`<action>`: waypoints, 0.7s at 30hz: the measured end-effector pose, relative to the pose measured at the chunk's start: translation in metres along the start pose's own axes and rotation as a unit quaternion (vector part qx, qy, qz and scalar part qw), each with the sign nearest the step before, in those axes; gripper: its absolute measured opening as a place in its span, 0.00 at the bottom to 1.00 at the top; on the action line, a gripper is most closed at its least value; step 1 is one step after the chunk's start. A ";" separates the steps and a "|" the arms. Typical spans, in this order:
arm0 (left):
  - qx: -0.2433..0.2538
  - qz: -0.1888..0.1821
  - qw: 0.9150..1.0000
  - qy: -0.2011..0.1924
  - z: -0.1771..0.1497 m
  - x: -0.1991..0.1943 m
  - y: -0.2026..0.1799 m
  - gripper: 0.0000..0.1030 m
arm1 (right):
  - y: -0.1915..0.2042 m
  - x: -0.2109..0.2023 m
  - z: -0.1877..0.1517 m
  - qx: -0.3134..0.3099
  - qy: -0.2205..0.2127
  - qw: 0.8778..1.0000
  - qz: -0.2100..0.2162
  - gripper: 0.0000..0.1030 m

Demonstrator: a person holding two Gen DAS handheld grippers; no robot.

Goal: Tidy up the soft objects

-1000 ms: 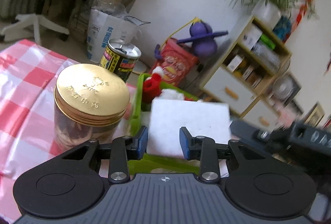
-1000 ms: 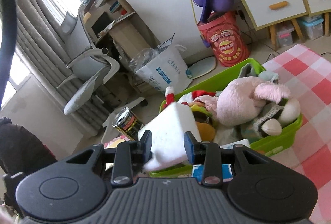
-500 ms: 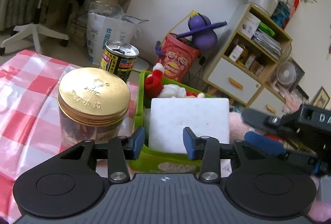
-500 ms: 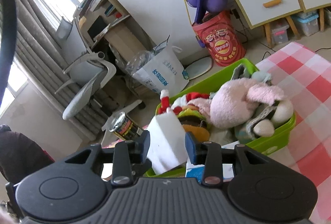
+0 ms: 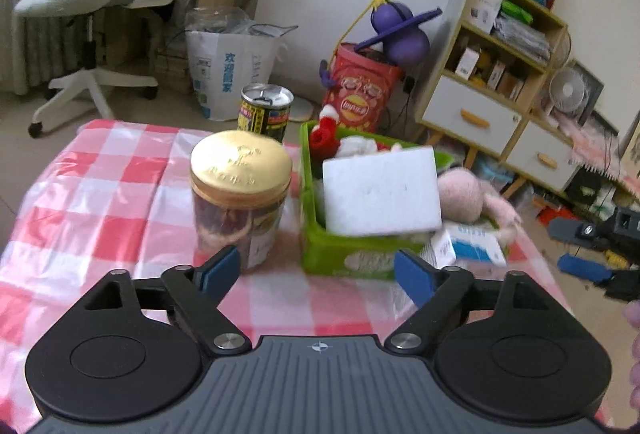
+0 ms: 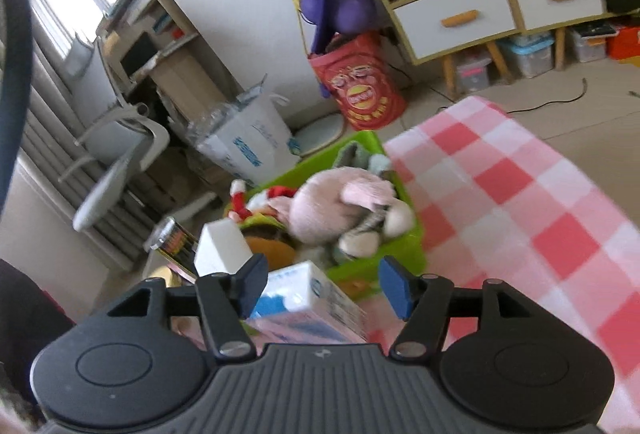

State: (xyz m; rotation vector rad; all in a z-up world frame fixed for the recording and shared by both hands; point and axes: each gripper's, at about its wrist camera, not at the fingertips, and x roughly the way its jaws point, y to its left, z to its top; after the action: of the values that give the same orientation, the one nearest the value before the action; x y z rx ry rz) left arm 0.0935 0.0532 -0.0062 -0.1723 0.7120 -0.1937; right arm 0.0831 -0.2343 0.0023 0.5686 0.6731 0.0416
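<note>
Holding white sponge [image 5: 382,189] & plush toys [image 6: 332,207], green bin [image 5: 320,250] (both hand-held grippers, left [image 5: 318,276] + right [image 6: 322,286], just opened, empty).

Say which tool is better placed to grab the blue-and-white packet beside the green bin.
Right, probably. Both tools' jaws have just been opening, nothing gripped. The packet lies ahead of the right tool, lined up between its jaws; from the left tool it sits off to the right.

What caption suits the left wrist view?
Open left tongs just released the white sponge into the green bin.
</note>
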 end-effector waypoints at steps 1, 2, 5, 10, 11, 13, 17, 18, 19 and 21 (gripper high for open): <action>0.007 0.005 1.000 0.003 -0.003 -0.004 -0.002 0.83 | 0.000 -0.005 -0.001 -0.005 0.002 1.000 -0.005 0.43; 0.012 0.010 1.000 0.006 -0.005 -0.009 -0.005 0.84 | 0.001 -0.011 -0.002 -0.012 0.005 1.000 -0.011 0.47; 0.023 0.024 0.999 0.021 -0.012 -0.021 -0.012 0.89 | 0.003 -0.029 -0.007 -0.031 0.014 0.999 -0.026 0.55; 0.023 0.049 0.997 0.049 -0.024 -0.039 -0.024 0.93 | 0.006 -0.048 -0.024 -0.062 0.040 0.996 -0.043 0.61; 0.019 0.051 0.997 0.053 -0.026 -0.043 -0.027 0.93 | 0.006 -0.051 -0.027 -0.069 0.046 0.995 -0.048 0.62; 0.013 0.056 0.997 0.059 -0.031 -0.050 -0.031 0.94 | 0.008 -0.055 -0.035 -0.083 0.053 0.994 -0.056 0.63; 0.017 0.078 0.995 0.062 -0.038 -0.065 -0.043 0.95 | 0.007 -0.061 -0.047 -0.092 0.084 0.990 -0.067 0.68; 0.016 0.084 0.994 0.066 -0.039 -0.068 -0.046 0.95 | 0.008 -0.061 -0.048 -0.094 0.091 0.989 -0.069 0.68; 0.018 0.089 0.993 0.070 -0.038 -0.070 -0.049 0.95 | 0.009 -0.063 -0.048 -0.098 0.094 0.988 -0.072 0.68; 0.028 0.094 0.993 0.071 -0.036 -0.074 -0.056 0.95 | 0.012 -0.067 -0.048 -0.107 0.088 0.988 -0.075 0.69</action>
State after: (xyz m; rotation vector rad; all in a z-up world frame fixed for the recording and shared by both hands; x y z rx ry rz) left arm 0.0084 0.0126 0.0260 -0.0371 0.8583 -0.0454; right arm 0.0030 -0.2159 0.0167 0.3084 0.8695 0.0232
